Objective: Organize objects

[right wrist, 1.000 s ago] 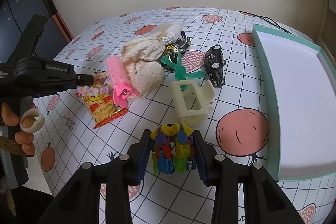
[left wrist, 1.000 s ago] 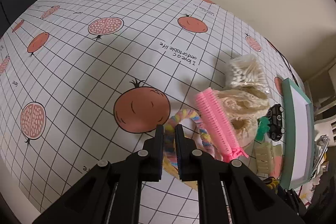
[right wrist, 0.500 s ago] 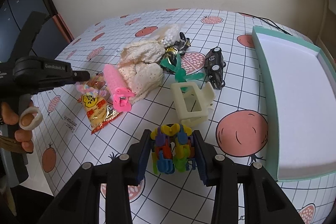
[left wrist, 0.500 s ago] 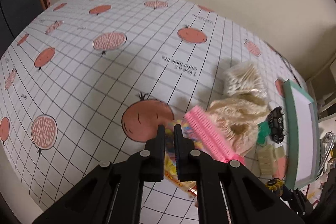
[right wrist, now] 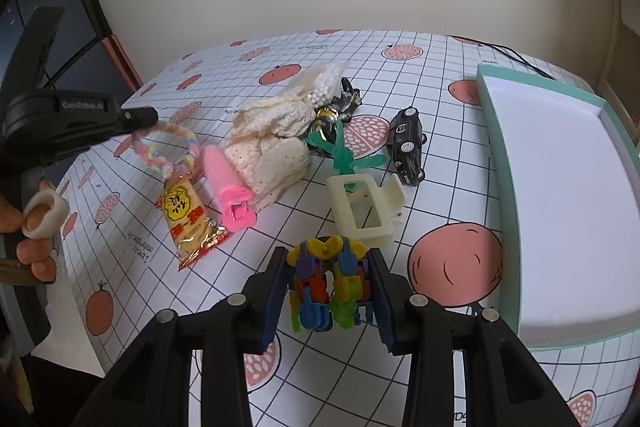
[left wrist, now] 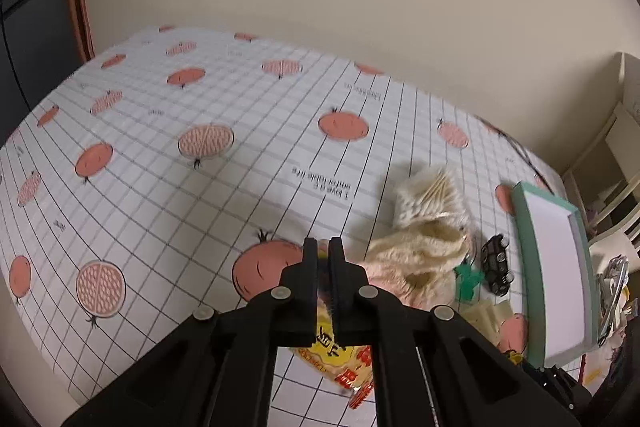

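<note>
Left tool (right wrist: 150, 115) is pinched nearly shut on one end of the pastel braided loop (right wrist: 160, 153), holding it up off the tabletop (left wrist: 160, 187); the loop hangs slack, its far end draped down by the yellow snack packet (right wrist: 188, 221). Right tool (right wrist: 330, 293) is clamped on the multicoloured linked toy (right wrist: 326, 283), both fingers pressed against its sides, low over the cloth.

Room check: the teal tray (right wrist: 560, 195) sits at the right edge, white inside and bare, with an open stretch of tabletop between it and the right tool. To the left of the pile, the cloth runs wide open toward the wall.

The pink comb (right wrist: 226, 183) lies beside the packet, long axis running toward the camera, clip end nearest. The cream clip (right wrist: 364, 211) sits just ahead of the right tool, and the black toy car (right wrist: 408, 147) lies beyond it.
</note>
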Demonstrator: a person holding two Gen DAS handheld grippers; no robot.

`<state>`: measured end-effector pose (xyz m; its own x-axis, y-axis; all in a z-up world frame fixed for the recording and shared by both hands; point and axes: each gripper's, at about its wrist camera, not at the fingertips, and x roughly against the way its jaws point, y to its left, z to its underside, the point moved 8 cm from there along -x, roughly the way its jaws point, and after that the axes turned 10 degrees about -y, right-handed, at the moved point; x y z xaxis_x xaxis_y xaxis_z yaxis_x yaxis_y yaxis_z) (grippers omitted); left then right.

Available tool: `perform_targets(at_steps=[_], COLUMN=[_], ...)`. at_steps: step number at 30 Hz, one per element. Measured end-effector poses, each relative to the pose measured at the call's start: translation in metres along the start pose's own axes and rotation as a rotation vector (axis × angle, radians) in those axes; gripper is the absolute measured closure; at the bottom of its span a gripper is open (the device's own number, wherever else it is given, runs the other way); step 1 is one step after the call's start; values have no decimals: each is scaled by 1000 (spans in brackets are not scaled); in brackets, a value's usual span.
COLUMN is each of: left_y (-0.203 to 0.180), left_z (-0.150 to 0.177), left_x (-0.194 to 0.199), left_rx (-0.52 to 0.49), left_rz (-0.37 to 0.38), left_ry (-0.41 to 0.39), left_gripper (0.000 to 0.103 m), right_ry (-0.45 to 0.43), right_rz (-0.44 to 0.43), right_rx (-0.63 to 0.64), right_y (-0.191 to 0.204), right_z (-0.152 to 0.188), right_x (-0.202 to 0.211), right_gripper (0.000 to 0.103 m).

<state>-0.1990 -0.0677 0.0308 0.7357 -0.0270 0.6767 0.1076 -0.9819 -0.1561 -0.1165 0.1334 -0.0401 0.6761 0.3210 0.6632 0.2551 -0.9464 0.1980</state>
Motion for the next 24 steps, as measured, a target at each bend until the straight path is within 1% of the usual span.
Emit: perform_targets(at_steps=[8,13,17,24], left_y=[-2,-14,-30,-75], left_z=[-11,-14,-16,-20], left_x=[14,21,24,31], left_rx=[16,4,-9,-48], left_rz=[23,57,97,190], left_ry=[-57,-83,-95,-113], left_gripper=[98,98,98,98], right_ry=[-28,-58,-95,-139], right_rz=[2,23,70,200], right_rx=[-4,-35,-75,-167], right_y=[-2,-20,-45,-107], right_z=[-8,-17,-26,-37], right_x=[5,9,12,18], right_gripper=[62,62,62,62])
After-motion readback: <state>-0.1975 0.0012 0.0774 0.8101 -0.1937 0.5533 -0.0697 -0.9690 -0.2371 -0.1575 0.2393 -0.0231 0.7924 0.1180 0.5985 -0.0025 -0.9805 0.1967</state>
